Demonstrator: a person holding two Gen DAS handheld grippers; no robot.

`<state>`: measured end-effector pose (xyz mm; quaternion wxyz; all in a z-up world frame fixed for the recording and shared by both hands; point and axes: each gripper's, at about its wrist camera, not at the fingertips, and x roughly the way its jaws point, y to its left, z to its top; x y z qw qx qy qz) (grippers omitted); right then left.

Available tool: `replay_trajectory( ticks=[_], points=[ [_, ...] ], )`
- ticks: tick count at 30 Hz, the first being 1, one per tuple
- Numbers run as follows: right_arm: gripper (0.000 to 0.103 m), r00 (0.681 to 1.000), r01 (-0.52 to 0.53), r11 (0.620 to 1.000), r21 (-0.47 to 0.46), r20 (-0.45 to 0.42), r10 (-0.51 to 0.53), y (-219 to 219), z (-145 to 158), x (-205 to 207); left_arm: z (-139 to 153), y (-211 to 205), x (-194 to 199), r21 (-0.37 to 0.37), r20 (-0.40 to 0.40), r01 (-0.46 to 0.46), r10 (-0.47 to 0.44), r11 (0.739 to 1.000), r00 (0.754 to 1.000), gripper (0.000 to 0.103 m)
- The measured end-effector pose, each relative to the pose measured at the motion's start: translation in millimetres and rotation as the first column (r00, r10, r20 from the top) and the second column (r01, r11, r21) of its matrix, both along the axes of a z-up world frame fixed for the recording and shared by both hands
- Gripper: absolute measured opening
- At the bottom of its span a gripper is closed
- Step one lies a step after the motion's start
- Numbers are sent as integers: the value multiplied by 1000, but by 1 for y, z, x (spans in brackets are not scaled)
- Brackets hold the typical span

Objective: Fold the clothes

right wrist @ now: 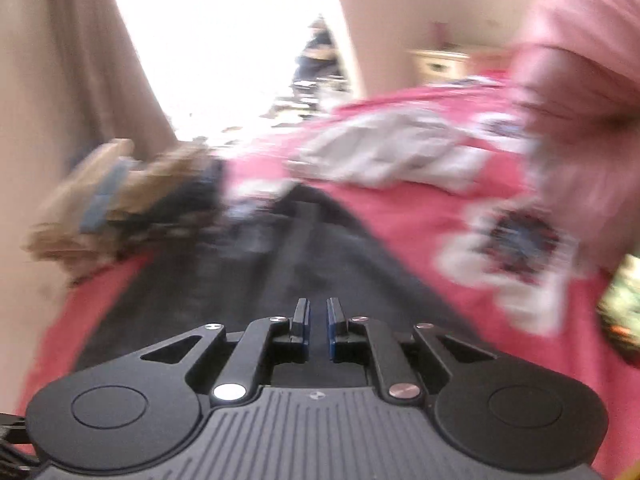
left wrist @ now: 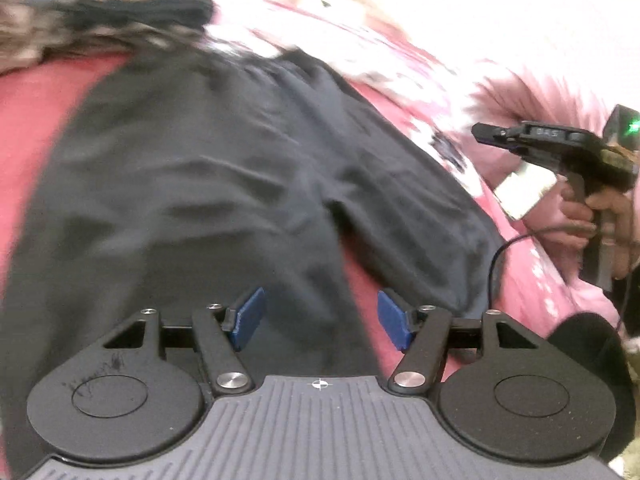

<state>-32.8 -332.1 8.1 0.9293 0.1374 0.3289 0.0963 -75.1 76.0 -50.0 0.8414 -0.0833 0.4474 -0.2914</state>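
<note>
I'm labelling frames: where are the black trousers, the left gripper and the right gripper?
black trousers (left wrist: 192,168), left wrist view, upper leg cloth.
left gripper (left wrist: 322,320), left wrist view, between fingertips.
right gripper (right wrist: 318,318), right wrist view, between fingertips.

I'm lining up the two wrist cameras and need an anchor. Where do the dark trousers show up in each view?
Left wrist view: the dark trousers fill the centre and left, spread on the pink bedspread, legs running toward the open left gripper.
Right wrist view: the trousers lie centre, ahead of the nearly closed right gripper; blurred.
Shared landmark: the brown clothes pile, upper left in both.
</note>
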Motion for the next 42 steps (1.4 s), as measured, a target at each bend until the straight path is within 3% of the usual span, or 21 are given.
replay_trajectory(
  ticks=[4,7,11,13,16,22,26,28,29,33,35,39,42],
  points=[
    [11,989,-151,987,54,5,151,62,10,9,11,42,-18,7,9,-107,107,994,994,66],
    [13,970,-230,968,100,-57,236,103,5,21,10,71,-31,24,0,-185,185,983,983,67],
    [19,918,-331,929,163,-171,357,158,-13,36,-1,101,-41,82,-23,-276,278,958,960,67],
    [20,896,-360,916,178,-208,392,183,-21,41,-5,111,-45,107,-17,-307,310,946,950,67],
    [35,857,-401,893,203,-261,444,220,-32,48,-10,124,-47,126,-5,-362,366,923,931,67],
    [38,763,-472,842,260,-358,538,293,-54,63,-25,141,-40,154,-2,-427,432,891,902,67],
    [46,767,-469,851,235,-370,525,320,-57,86,-34,143,-39,181,-13,-419,428,890,904,66],
    [50,771,-462,859,220,-379,512,330,-62,102,-34,138,-44,202,23,-409,413,890,910,58],
    [51,775,-457,865,209,-384,502,336,-64,110,-34,135,-47,219,42,-410,411,886,911,49],
    [53,786,-440,887,138,-419,455,360,-81,141,-36,127,-55,257,86,-395,386,882,918,38],
    [53,781,-448,890,87,-447,437,374,-92,151,-37,125,-58,251,84,-388,379,887,921,31],
    [56,764,-475,880,11,-491,418,396,-114,158,-34,120,-62,217,86,-356,346,909,934,3],
    [55,760,-509,859,-47,-492,424,406,-119,154,-26,113,-67,149,83,-307,298,940,951,1]
  ],
)
